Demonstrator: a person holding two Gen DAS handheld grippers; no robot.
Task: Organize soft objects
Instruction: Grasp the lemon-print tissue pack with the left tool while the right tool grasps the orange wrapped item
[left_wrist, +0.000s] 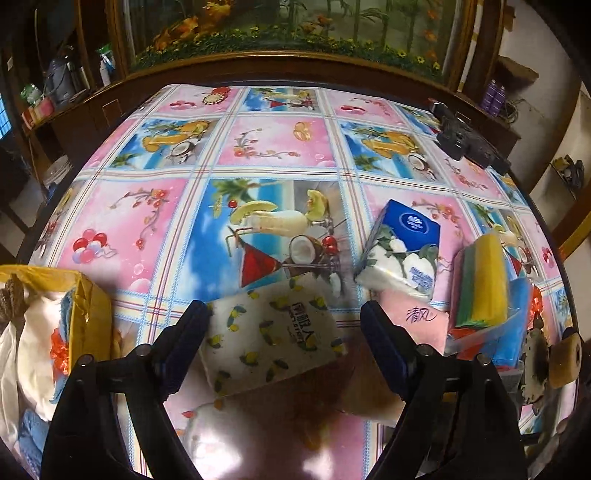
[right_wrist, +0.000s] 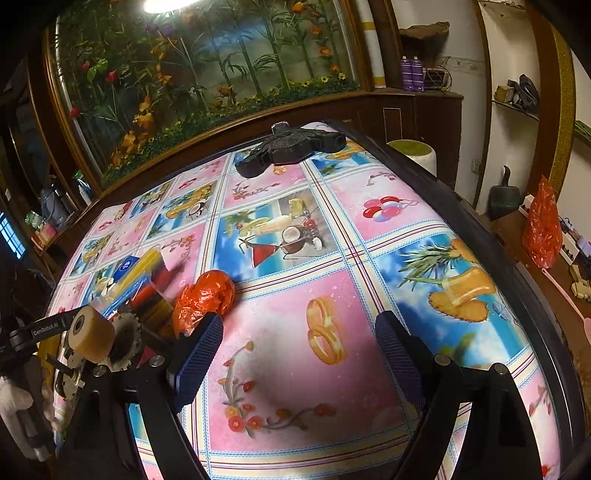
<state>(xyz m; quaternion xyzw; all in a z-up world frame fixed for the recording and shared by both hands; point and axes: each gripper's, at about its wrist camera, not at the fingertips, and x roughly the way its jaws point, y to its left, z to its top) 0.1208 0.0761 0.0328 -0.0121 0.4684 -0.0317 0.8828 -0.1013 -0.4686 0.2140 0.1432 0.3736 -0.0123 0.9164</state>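
Observation:
In the left wrist view my left gripper (left_wrist: 286, 325) is open around a white tissue pack with a lemon print (left_wrist: 271, 338), which lies between the fingers on the tablecloth. A blue and white tissue pack (left_wrist: 404, 249) lies beyond to the right, a pink pack (left_wrist: 417, 321) beside it, and a stack of coloured sponges (left_wrist: 484, 284) further right. A yellow box (left_wrist: 86, 314) with cloths inside stands at the left. In the right wrist view my right gripper (right_wrist: 299, 339) is open and empty above the tablecloth. A crumpled orange bag (right_wrist: 203, 299) lies by its left finger.
The table has a pink and blue picture tablecloth (right_wrist: 332, 229). A black device (right_wrist: 288, 147) lies at the far edge, also in the left wrist view (left_wrist: 469, 142). A wooden cabinet with a plant scene (right_wrist: 207, 74) stands behind the table. Shelves and a red bag (right_wrist: 541, 229) are to the right.

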